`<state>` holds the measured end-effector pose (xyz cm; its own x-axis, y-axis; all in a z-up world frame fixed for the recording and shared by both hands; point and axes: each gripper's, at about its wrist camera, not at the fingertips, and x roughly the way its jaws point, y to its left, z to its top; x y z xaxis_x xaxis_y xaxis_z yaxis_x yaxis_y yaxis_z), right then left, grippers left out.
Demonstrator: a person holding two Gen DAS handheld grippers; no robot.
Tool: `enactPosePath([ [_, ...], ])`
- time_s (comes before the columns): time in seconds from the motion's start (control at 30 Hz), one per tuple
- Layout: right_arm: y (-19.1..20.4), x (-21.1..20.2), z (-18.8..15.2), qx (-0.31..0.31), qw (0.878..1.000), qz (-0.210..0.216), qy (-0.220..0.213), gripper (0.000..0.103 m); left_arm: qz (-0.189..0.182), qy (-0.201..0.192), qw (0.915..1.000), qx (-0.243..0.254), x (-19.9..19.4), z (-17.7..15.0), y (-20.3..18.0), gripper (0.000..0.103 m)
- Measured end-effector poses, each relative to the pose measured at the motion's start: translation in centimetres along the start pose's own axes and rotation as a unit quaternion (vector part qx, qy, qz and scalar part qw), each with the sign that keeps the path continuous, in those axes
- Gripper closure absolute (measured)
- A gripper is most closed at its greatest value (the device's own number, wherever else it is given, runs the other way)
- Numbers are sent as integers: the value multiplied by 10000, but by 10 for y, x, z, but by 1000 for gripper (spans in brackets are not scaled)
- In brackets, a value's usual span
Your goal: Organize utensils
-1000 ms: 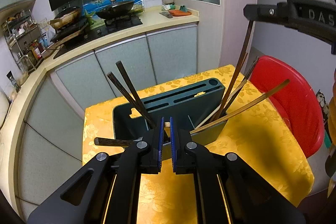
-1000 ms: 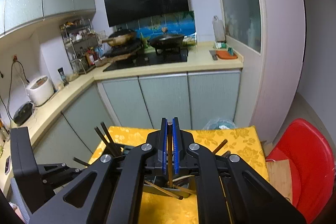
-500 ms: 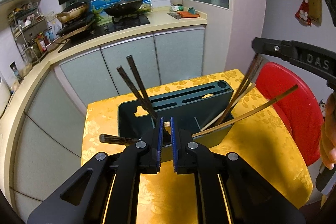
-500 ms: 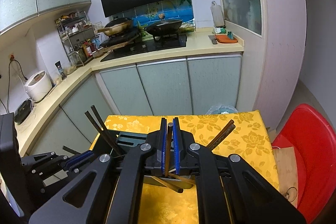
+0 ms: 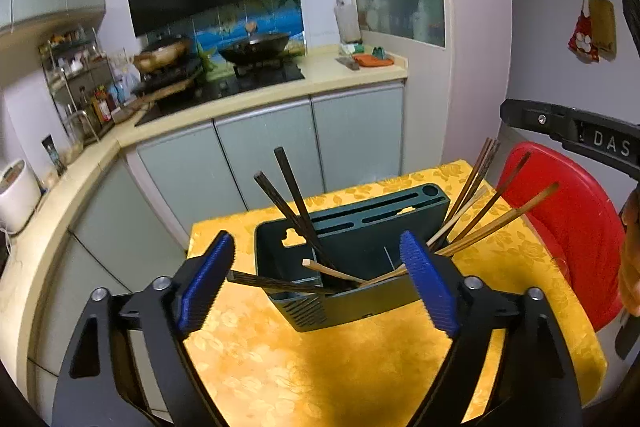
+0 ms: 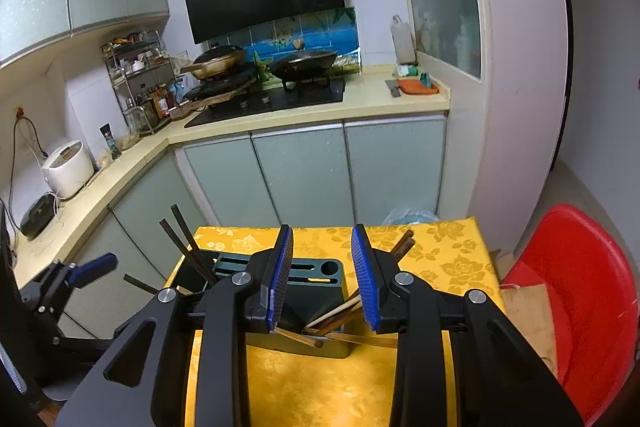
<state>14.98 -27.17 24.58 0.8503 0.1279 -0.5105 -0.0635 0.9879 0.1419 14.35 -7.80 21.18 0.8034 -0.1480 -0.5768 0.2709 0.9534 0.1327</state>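
Drop step done: both hand-held grippers, left [image 5: 316, 283] and right [image 6: 322, 277], have just been opening, nothing between the jaws. Wooden chopsticks [image 5: 476, 223] sit in the dark green plastic holder [image 5: 360, 251] on the yellow-clothed tabletop [image 5: 320, 359]. Next I'd tidy the near-flat dark chopstick [image 5: 276, 283].

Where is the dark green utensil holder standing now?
In both wrist views the utensil holder stands on the yellow tablecloth, chopsticks leaning out of it, with the red chair to its right.
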Motion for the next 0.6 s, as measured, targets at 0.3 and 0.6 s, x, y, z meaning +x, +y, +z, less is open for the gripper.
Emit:
enactPosePath([
  [0.3,6,-19,-15,-166,9998,-43,-61,73,13,-113,9999,-15,-12,-21,-2,15],
  [0.6,12,-36,-55,-245,9996,-47,-114,71,147,-78,9997,-171,-19,-56,0,15],
])
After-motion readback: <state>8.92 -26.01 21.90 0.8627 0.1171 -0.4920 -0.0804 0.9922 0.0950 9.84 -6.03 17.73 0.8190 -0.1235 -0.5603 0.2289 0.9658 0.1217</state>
